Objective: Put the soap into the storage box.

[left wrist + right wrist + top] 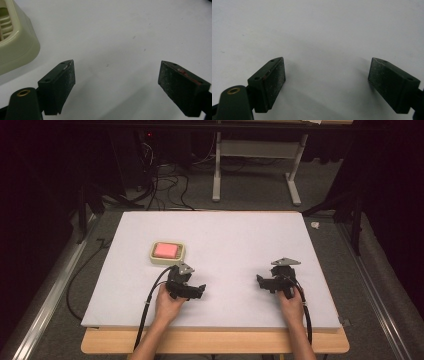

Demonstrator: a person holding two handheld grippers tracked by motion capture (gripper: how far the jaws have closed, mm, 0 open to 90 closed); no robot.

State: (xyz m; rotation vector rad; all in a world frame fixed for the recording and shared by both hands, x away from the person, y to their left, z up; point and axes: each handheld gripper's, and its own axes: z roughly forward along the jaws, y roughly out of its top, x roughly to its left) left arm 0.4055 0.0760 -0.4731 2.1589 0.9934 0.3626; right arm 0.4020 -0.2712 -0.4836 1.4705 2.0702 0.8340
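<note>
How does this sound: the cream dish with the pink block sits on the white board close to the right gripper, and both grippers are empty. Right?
Not quite. The cream dish with the pink block sits close to the left gripper, not the right gripper, as the high view shows. It is on the white board, and both grippers are empty.

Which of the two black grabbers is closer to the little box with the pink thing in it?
The left gripper is closer: the cream box with the pink block sits just beyond it. The right gripper is off to the side, far from it.
</note>
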